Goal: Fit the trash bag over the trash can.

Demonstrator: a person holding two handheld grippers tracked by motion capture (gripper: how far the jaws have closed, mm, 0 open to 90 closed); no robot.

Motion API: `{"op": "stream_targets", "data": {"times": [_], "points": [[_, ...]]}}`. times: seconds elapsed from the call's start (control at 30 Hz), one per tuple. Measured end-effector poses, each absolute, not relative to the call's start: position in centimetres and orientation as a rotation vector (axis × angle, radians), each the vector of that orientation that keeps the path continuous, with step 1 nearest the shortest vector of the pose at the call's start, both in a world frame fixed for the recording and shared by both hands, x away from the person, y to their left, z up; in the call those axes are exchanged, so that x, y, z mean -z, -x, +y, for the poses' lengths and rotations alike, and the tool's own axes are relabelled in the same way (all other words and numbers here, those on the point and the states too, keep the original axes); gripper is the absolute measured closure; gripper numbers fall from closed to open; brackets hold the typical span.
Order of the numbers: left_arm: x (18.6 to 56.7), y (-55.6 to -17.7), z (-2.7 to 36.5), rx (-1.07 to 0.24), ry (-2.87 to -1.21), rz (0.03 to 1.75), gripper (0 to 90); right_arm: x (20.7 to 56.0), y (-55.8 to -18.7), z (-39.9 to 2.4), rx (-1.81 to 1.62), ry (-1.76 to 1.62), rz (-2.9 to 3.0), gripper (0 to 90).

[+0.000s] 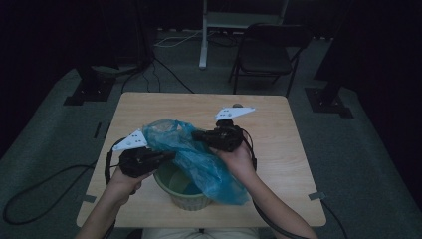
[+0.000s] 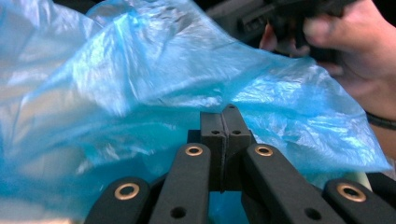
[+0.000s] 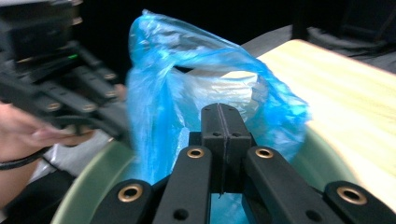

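A thin blue plastic bag [image 1: 201, 167] hangs stretched between my two grippers above a green pot [image 1: 185, 200] near the table's front edge. My left gripper [image 1: 171, 156] points right with its jaws shut, pinching the bag's left edge. My right gripper [image 1: 195, 134] points left, jaws shut on the bag's upper right edge. In the left gripper view the closed jaws [image 2: 228, 114] press into the bag [image 2: 154, 79]. In the right gripper view the closed jaws [image 3: 223, 112] sit at the bag's [image 3: 159, 93] open mouth, above the pot's rim [image 3: 88, 179].
The pale wooden table [image 1: 278, 129] stands on grey carpet. A dark folding chair [image 1: 268, 55] and a white stand leg [image 1: 203, 45] are behind it. Cables trail on the floor at left [image 1: 45, 184]. The other hand [image 2: 359, 46] appears in the left gripper view.
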State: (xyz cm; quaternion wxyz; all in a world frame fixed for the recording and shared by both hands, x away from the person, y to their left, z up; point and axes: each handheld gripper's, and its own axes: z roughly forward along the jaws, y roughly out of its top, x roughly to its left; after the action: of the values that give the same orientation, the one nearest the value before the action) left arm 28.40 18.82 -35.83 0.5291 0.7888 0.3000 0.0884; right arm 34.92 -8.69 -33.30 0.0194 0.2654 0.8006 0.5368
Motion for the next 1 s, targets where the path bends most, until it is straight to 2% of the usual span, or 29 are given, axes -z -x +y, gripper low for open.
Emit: {"op": "stream_targets", "data": {"times": [0.33,0.57,0.6,0.63,0.73,0.87,1.0], "points": [[35.6,-25.5,22.3,-0.261,-1.91,0.688,90.0,33.2,-35.2,-12.9,-1.636,-0.915,2.386,90.0],[36.0,-25.0,22.5,-0.25,-1.924,0.685,90.0,33.1,-34.9,-12.1,-1.755,-0.902,2.425,90.0],[36.2,-25.0,22.2,-0.244,-1.927,0.679,90.0,33.1,-34.8,-11.7,-1.767,-0.892,2.437,87.5],[36.3,-25.0,22.1,-0.24,-1.93,0.676,90.0,33.3,-34.7,-10.6,-1.794,-0.877,2.49,73.8],[36.6,-25.2,22.0,-0.231,-1.932,0.676,90.0,33.7,-34.4,-9.3,-1.833,-0.87,2.56,55.0],[36.7,-25.3,22.1,-0.232,-1.928,0.681,90.0,33.8,-33.8,-7.7,-1.818,-0.821,2.624,47.3],[36.8,-25.3,21.9,-0.228,-1.929,0.683,90.0,33.7,-33.7,-6.4,-1.772,-0.787,2.675,46.5]]}}
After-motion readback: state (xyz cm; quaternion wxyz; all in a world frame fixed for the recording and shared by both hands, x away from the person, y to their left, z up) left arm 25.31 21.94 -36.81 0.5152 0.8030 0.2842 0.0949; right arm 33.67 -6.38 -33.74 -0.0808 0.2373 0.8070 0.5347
